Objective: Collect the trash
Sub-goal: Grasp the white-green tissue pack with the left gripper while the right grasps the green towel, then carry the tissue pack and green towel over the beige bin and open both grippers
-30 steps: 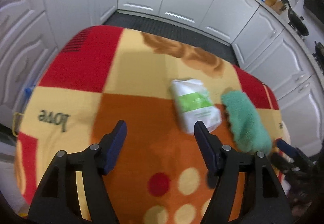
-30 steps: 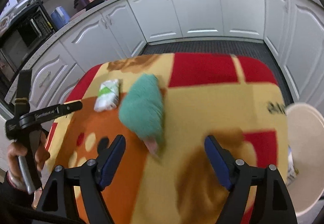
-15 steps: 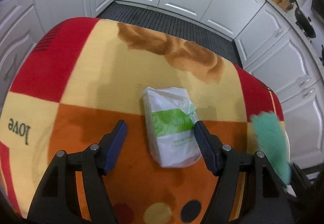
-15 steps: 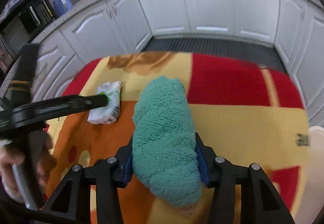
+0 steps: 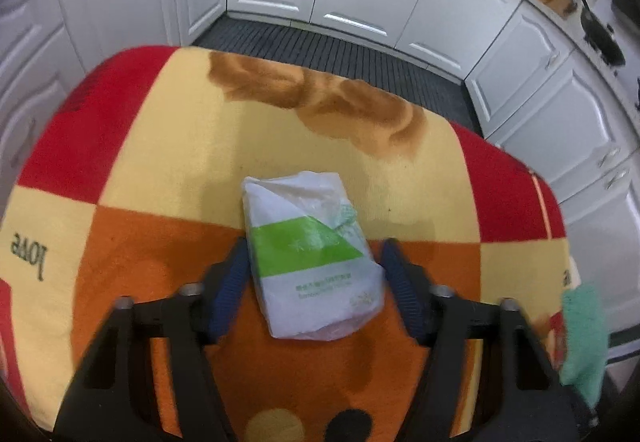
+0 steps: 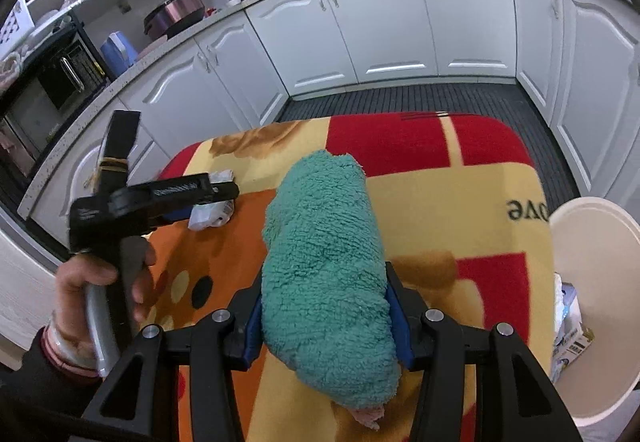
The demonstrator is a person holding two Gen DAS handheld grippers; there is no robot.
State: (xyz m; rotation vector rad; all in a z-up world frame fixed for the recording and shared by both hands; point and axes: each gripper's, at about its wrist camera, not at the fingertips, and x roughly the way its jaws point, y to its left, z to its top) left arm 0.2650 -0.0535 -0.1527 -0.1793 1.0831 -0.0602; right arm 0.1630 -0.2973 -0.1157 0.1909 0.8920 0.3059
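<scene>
Both claws at the desk

Nearest, the right claw (image 6: pixel 324 316) is clenched on the teal fuzzy cloth (image 6: pixel 326 266), lifted over the blanket-covered desk (image 6: pixel 460 202). At ten o'clock, the left claw (image 5: pixel 314 272) straddles the white-and-green packet (image 5: pixel 310 254), spread, left finger touching. A beige bin (image 6: pixel 592 282) stands at three o'clock.

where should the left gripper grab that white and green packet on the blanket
Across its narrow width, at the green band. The white and green packet lies flat on the blanket, long axis pointing away, already between the open left gripper fingers. Closing on the two long sides from the near end should hold it.
</scene>
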